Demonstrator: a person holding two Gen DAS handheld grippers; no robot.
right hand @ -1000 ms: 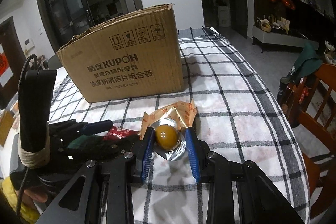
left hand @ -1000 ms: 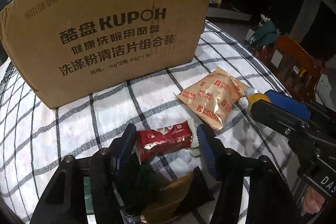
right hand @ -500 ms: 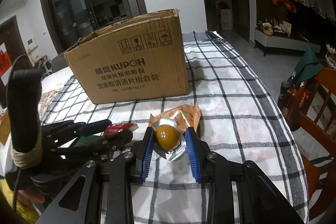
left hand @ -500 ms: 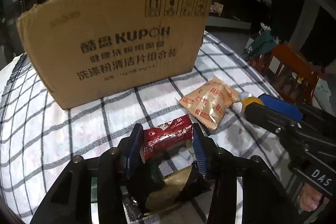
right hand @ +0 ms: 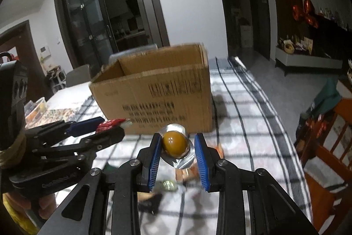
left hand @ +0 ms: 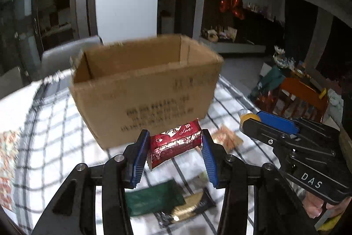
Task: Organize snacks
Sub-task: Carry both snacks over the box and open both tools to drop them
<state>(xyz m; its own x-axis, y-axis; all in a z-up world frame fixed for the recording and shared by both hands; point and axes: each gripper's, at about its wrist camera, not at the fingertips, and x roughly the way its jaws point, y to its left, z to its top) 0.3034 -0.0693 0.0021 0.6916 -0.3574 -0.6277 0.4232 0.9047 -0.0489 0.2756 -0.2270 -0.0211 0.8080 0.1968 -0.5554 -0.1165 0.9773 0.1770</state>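
Note:
My left gripper is shut on a red snack packet with white hearts, held in the air above the checked tablecloth. My right gripper is shut on a foil blister pack holding a round amber snack, also lifted off the table. Both hang in front of the open cardboard box, whose brown inside shows from above. In the right wrist view the left gripper sits at the left with the red packet. The right gripper shows at the right of the left wrist view.
On the checked tablecloth below lie a dark green packet, a black and gold packet and an orange biscuit packet. A wooden chair stands off the table's right edge. A hand grips the left tool.
The left gripper closed on the red packet and lifted it off the cloth. The right gripper rose with its amber snack. The box's open top has come into view.

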